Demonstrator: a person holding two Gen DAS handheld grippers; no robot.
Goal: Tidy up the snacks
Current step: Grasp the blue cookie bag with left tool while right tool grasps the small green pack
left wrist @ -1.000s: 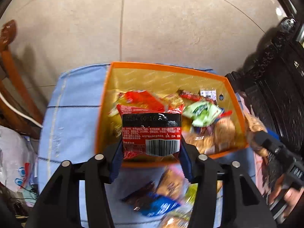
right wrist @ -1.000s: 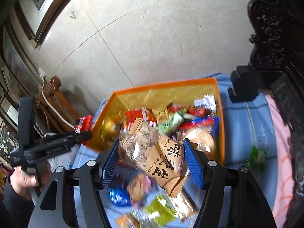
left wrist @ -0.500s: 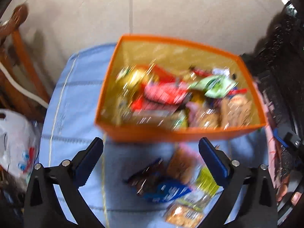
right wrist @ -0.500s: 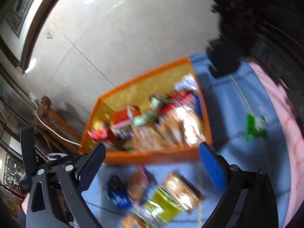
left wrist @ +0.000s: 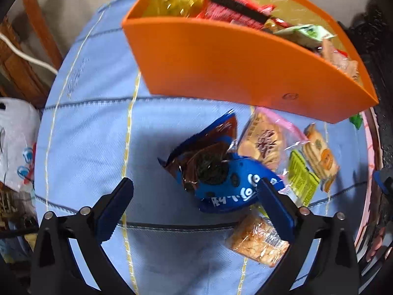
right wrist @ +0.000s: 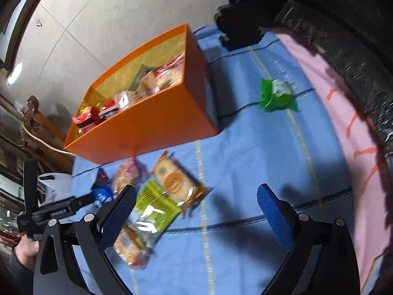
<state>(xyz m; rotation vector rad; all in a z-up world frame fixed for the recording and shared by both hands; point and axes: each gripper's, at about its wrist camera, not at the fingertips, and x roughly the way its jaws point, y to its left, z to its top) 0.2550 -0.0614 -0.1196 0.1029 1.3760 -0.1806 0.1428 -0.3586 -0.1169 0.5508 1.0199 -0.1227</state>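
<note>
An orange box [left wrist: 235, 66] [right wrist: 147, 125] full of snack packets stands on a blue cloth [left wrist: 93, 132]. In front of it lies a loose pile: a blue cookie packet [left wrist: 221, 172], a pink-edged biscuit packet [left wrist: 265, 140], a yellow-green packet [left wrist: 302, 177] [right wrist: 154, 204], an orange cracker packet [left wrist: 319, 157] [right wrist: 172, 179] and a clear biscuit packet [left wrist: 258, 241]. My left gripper [left wrist: 195, 189] hangs open low over the blue cookie packet, pads clear of it. My right gripper [right wrist: 196, 196] is open above bare cloth, just right of the pile. A green packet [right wrist: 277, 95] lies alone farther right.
Dark carved wooden furniture [right wrist: 343, 24] borders the right side, with a pink cloth [right wrist: 343, 123] along it. A wooden chair [left wrist: 32, 36] and a white plastic bag [left wrist: 14, 142] sit at the left. A hand [right wrist: 24, 248] holds the left gripper's handle.
Both grippers let their packets go into the orange box and opened wide. Both then dropped back toward the loose pile in front of the box.
</note>
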